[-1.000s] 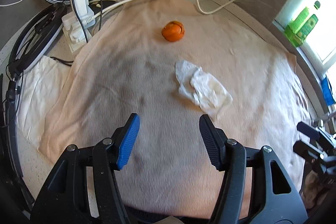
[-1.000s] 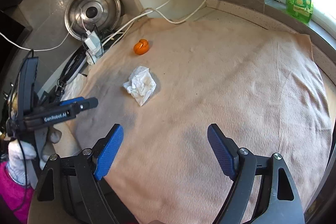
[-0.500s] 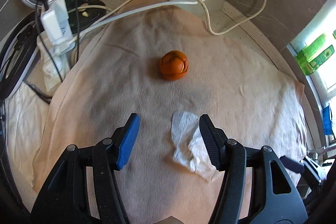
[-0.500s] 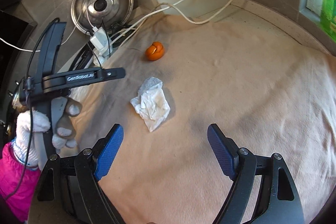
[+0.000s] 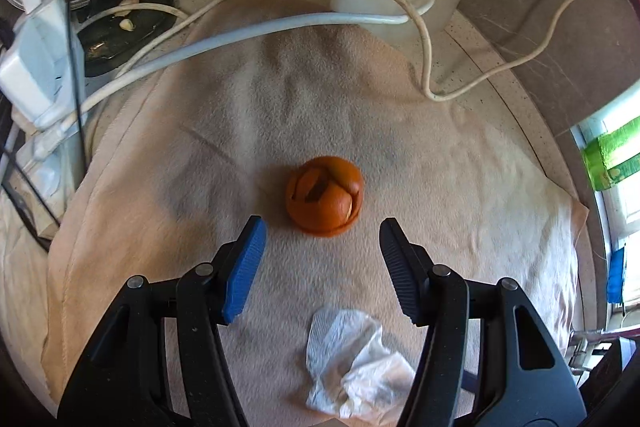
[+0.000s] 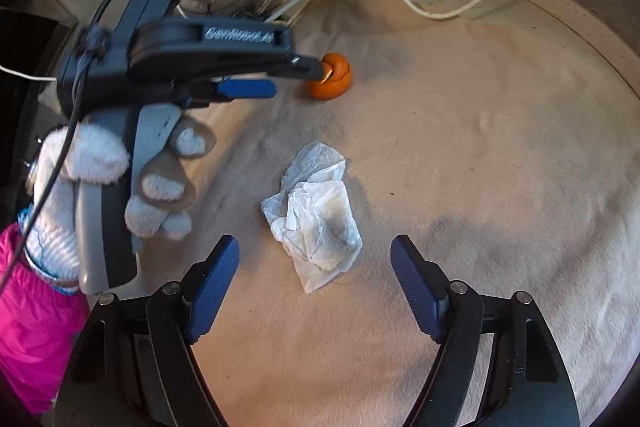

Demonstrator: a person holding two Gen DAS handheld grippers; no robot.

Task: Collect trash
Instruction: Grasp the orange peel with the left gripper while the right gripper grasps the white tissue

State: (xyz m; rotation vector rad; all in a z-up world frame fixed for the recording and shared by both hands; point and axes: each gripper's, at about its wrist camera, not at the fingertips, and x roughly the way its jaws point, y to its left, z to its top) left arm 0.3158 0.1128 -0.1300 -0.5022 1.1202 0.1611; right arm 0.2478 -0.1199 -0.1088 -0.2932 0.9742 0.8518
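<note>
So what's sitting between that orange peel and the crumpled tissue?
Nothing but bare beige towel between orange peel and crumpled tissue, seen in the right wrist view.

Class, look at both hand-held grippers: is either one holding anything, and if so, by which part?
Nothing is held. The left hand-held gripper is open just short of the orange peel; the right hand-held gripper is open near the crumpled tissue.

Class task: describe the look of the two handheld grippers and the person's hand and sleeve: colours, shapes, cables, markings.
Both the left gripper and right gripper have black frames, silver rivets and blue ribbed pads. The left carries white lettering and a black cable. The hand wears a white knit glove; the sleeve is pink.
</note>
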